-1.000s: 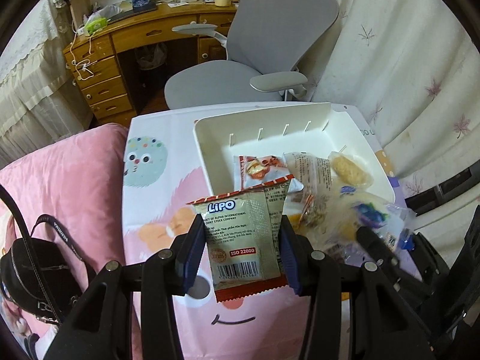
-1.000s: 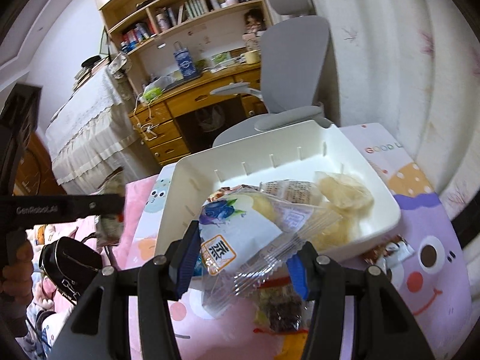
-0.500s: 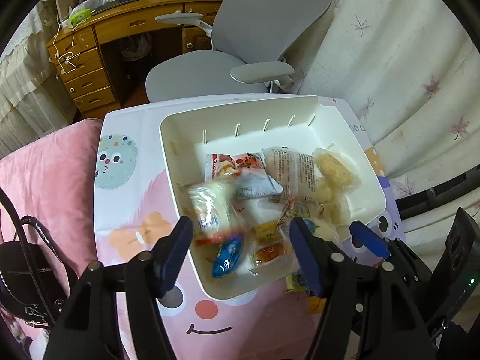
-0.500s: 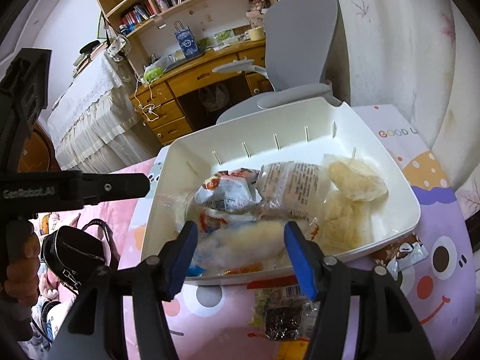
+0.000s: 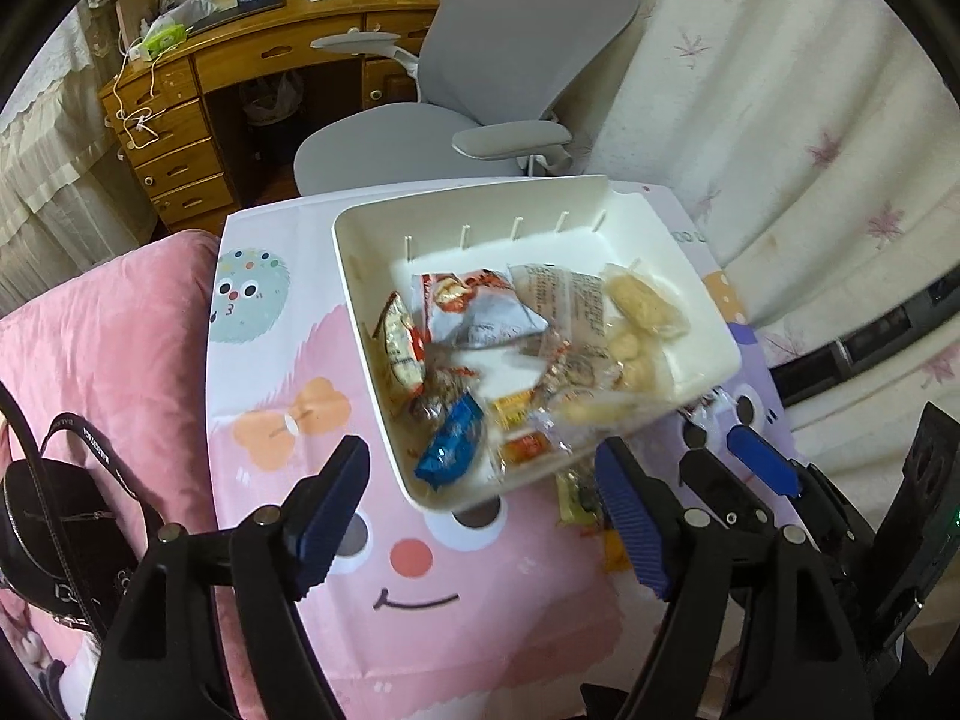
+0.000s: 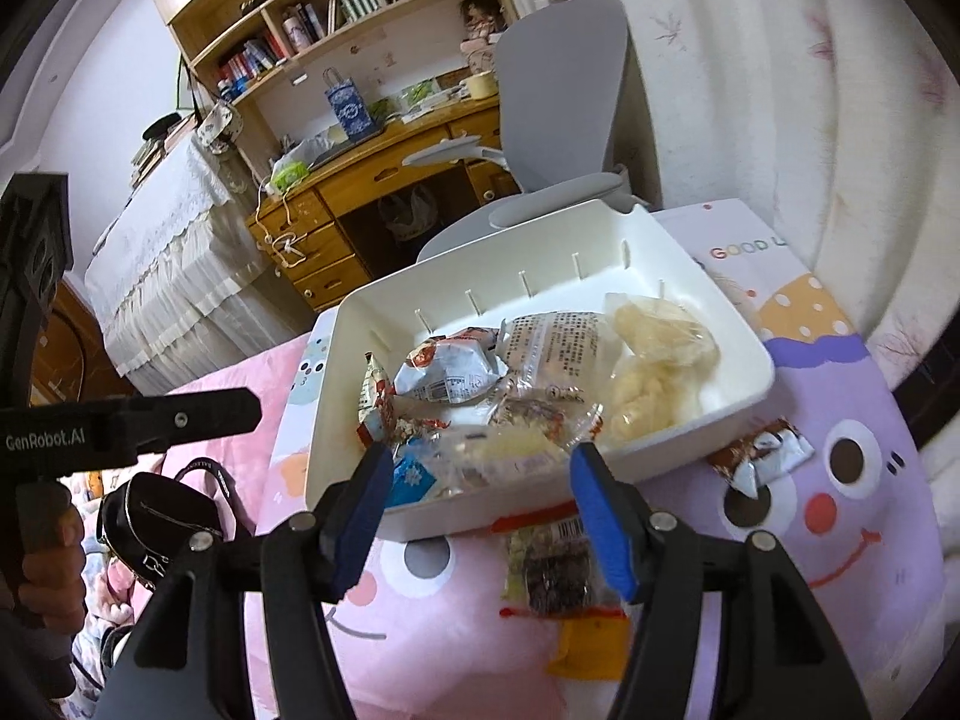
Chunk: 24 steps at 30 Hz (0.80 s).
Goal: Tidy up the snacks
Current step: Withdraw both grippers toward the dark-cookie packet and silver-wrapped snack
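A white bin stands on the cartoon tablecloth and holds several snack packets. The red-and-white Lipo packet leans against its left wall. A blue wrapper and a clear packet lie at its front. My left gripper hangs before the bin's front corner, its jaws opening with nothing between them. My right gripper is open and empty just in front of the bin's front wall. A dark packet and a brown-and-white packet lie on the cloth outside the bin.
A black handbag rests on pink bedding left of the table. A grey office chair and a wooden desk stand beyond the far edge. A pale curtain hangs at the right. A hand holds the left gripper's black body.
The left gripper let go of the Lipo packet, which now lies in the bin. The right gripper released the clear packet into the bin's front. Both pairs of jaws stand wider.
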Available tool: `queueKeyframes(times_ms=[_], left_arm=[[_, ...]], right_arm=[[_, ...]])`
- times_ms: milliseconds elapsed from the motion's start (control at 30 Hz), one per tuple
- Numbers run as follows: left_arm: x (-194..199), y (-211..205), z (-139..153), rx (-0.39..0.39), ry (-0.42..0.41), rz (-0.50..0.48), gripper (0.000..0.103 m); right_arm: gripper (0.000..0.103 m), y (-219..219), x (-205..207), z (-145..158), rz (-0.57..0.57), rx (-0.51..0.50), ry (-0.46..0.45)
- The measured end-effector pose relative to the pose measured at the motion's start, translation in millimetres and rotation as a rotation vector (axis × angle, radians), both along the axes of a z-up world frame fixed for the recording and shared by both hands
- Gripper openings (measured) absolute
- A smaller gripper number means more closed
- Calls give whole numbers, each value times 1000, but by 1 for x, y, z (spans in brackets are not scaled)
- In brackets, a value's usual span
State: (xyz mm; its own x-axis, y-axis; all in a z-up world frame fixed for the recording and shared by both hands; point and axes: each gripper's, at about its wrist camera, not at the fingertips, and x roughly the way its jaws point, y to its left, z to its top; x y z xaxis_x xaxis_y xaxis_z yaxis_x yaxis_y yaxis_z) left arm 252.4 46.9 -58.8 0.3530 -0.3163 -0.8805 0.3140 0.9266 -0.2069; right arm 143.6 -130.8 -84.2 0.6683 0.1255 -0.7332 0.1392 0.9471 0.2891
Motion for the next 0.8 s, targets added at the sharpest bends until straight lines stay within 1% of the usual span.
queueKeyframes(times_ms=[233, 400, 533, 667, 800], left_arm=[[-44, 3, 6, -14, -19, -59, 77], [-74, 3, -6, -14, 6, -98, 77], [-94, 3, -15, -13, 11, -114, 77], [-112, 2, -23, -28, 36, -115, 77], [-123, -3, -31, -29, 51, -112, 77]], right_arm=[[62, 3, -46, 8, -66, -7, -17], [62, 4, -78, 1, -103, -3, 5], [62, 4, -104, -3, -133, -3, 24], [62, 2, -121, -5, -129, 4, 34], [62, 1, -133, -2, -123, -30, 25]])
